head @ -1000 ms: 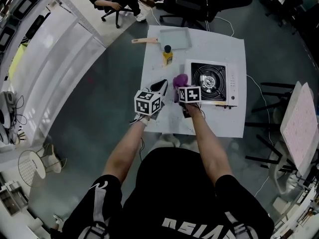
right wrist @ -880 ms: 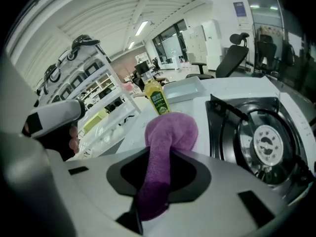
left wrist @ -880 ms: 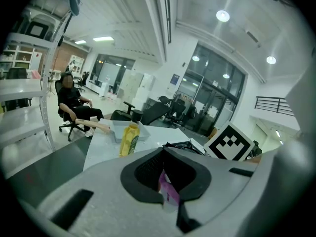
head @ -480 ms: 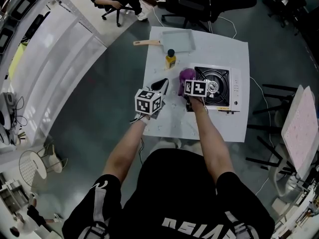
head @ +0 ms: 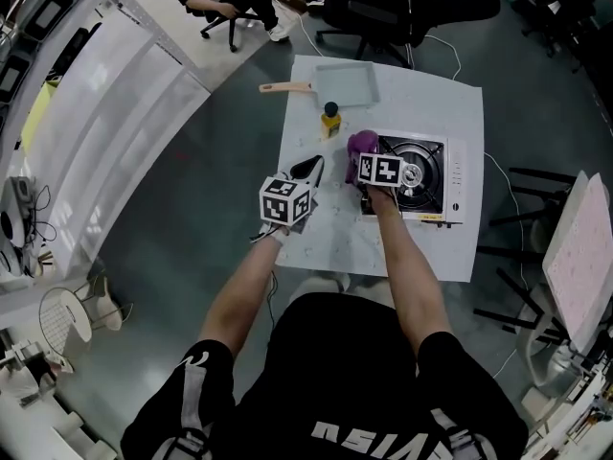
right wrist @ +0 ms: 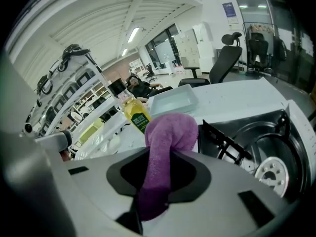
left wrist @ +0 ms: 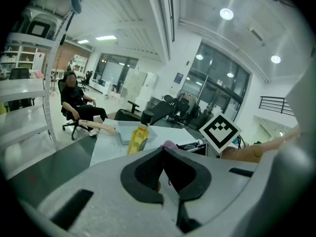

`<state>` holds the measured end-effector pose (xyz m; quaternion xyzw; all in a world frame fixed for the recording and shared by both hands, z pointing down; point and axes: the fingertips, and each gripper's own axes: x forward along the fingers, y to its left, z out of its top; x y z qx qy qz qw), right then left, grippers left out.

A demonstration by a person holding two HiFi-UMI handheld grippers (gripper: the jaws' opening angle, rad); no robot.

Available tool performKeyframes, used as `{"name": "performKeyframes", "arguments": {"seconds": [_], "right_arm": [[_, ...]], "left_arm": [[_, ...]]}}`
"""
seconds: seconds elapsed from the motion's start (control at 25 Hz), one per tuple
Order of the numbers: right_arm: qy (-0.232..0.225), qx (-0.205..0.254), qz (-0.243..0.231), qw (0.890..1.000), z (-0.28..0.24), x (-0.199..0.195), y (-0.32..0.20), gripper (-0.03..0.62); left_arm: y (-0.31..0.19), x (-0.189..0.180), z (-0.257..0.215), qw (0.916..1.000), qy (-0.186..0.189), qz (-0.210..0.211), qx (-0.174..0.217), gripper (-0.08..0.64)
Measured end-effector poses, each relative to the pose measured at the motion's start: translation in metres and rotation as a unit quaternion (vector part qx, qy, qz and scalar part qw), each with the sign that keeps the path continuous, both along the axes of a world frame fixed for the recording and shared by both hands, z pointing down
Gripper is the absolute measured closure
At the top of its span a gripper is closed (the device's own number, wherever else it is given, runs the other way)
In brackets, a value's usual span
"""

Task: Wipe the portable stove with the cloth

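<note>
**A:** Where is the cloth?

**B:** The purple cloth [right wrist: 170,132] is clamped in the right tongs [right wrist: 160,159]. The pinched part runs down between the two dark pads, and the folded end bulges out past the tips.

**A:** And the portable stove?

**B:** The portable stove [head: 458,182] sits on the right half of the white surface [head: 326,247], with its black grate and round burner showing. In the head view the cloth is at the stove's left edge, by the far left corner. I cannot tell whether it presses on the metal. In the right gripper view the grate stands just to the right of the cloth.

**A:** What about the other hand?

**B:** The left tongs [head: 310,167] hang over the surface to the left of the stove, apart from it. Their jaws are closed tip to tip, with nothing between them.

**A:** What else is on the surface?

**B:** A bottle [head: 330,119] of yellow liquid with a dark cap stands just beyond the cloth, toward the far edge. Behind it lies a pale rectangular pan [head: 347,80], its wooden handle pointing left.

**A:** Anything past the surface?

**B:** A person [left wrist: 79,107] sits in a chair on the floor beyond the far end. Dark office chairs [head: 359,8] stand near the surface's far edge.
</note>
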<state>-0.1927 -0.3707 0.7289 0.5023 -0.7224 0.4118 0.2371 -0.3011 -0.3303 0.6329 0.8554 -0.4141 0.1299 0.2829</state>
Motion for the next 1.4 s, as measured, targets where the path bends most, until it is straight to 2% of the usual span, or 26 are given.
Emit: {"name": "performKeyframes", "arguments": {"seconds": [0.2,0.4,0.68,0.88,1.08,1.24,1.4], "right_arm": [[-0.022,0.033,-0.018,0.999,-0.032,0.001,-0.015,0.494],[-0.033,0.079,-0.049,0.995,-0.069,0.03,-0.049,0.494],[-0.031,0.119,-0.126,0.984,-0.091,0.058,-0.102,0.494],[-0.031,0.132,-0.194,0.972,-0.078,0.065,-0.133,0.494],[-0.038,0.132,-0.26,0.956,-0.059,0.036,-0.146,0.494],[-0.042,0.132,-0.311,0.94,-0.041,0.012,-0.148,0.494],[-0.015,0.13,-0.367,0.921,-0.022,0.0,-0.14,0.494]], "left_arm": [[-0.005,0.011,-0.008,0.9999,-0.002,-0.009,0.007,0.551],[-0.017,0.041,-0.02,0.9992,-0.001,-0.035,0.019,0.551],[-0.039,0.073,-0.027,0.9954,-0.008,-0.092,0.028,0.551],[-0.056,0.098,-0.026,0.9911,-0.013,-0.128,0.035,0.551],[-0.064,0.098,-0.015,0.9877,-0.024,-0.151,0.035,0.551],[-0.071,0.096,-0.001,0.986,-0.028,-0.161,0.03,0.551],[-0.073,0.097,0.011,0.9843,-0.024,-0.173,0.023,0.551]]}}
